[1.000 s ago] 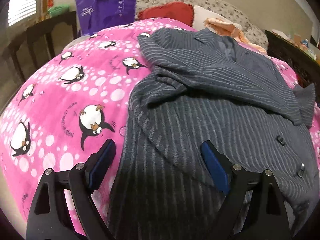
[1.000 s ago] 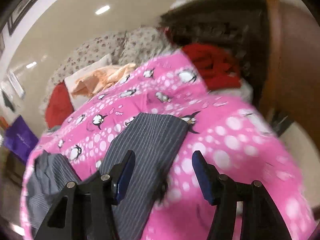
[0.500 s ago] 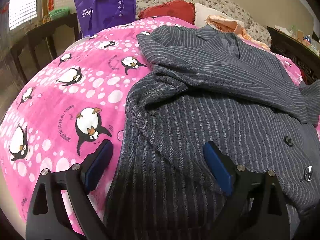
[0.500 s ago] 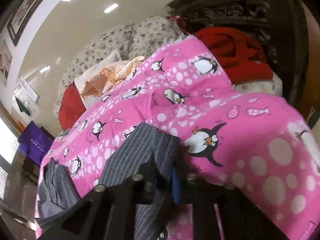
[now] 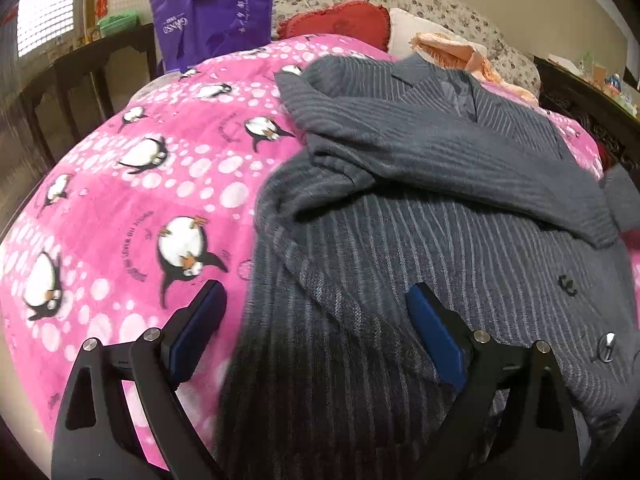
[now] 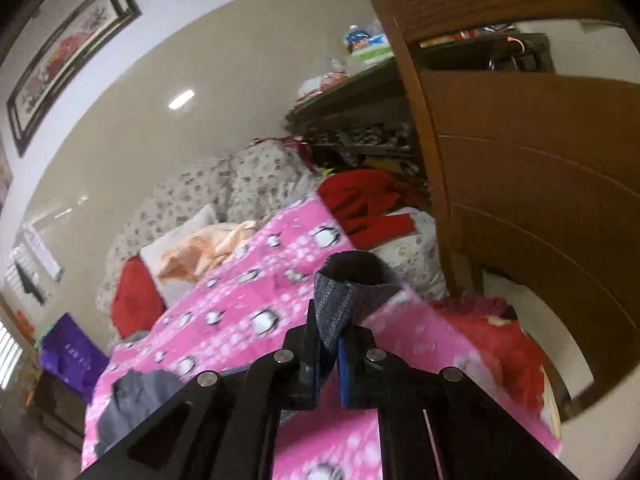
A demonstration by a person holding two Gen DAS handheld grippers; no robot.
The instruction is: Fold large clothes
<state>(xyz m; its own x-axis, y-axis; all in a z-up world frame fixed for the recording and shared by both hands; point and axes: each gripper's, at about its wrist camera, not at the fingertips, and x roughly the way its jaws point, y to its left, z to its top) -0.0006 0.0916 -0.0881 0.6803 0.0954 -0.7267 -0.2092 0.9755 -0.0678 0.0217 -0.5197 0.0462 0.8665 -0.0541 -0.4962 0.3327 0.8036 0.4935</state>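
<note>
One grey striped jacket, collar pointing away; cuff pinched in right hand-held gripper; left hand-held gripper agape above hem.

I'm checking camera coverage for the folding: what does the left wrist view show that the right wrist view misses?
Only the left wrist view shows the grey striped jacket spread out, with its buttons, and the left hand-held gripper open over its hem. Only the right wrist view shows the right hand-held gripper shut on the jacket's cuff, lifted above the bed, plus a wooden headboard and framed pictures. Both show the pink penguin quilt, purple bag, red cushion and peach cloth.
</note>
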